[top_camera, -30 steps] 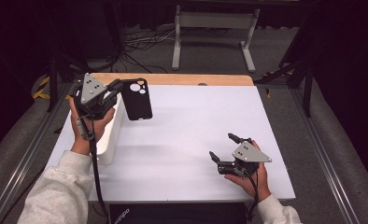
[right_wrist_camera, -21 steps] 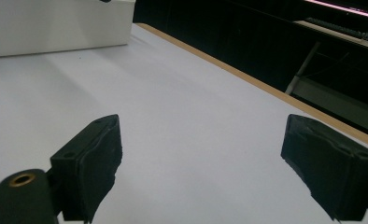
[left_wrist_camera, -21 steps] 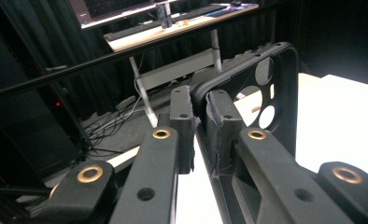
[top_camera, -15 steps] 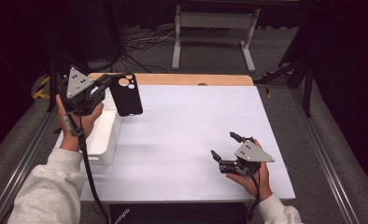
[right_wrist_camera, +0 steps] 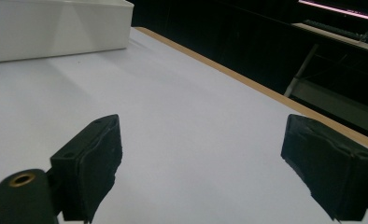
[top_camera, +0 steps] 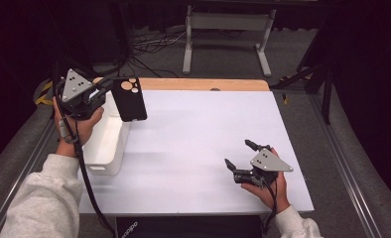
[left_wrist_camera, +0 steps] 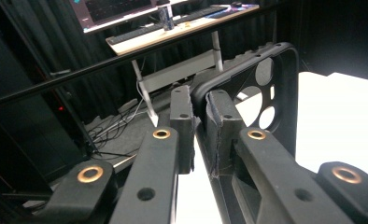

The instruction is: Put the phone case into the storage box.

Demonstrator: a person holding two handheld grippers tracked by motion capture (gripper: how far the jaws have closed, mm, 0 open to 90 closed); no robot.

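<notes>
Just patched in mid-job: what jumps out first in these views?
The black phone case stands out first, pinched by its edge in the left gripper and held in the air by the white bin at the table's left side. Next is the right gripper, jaws wide open and empty, low over the bare white table near its front right corner.

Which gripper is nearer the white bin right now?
Left. The left gripper, shut on the black phone case, hangs above the white bin; the right gripper rests open far across the table.
</notes>
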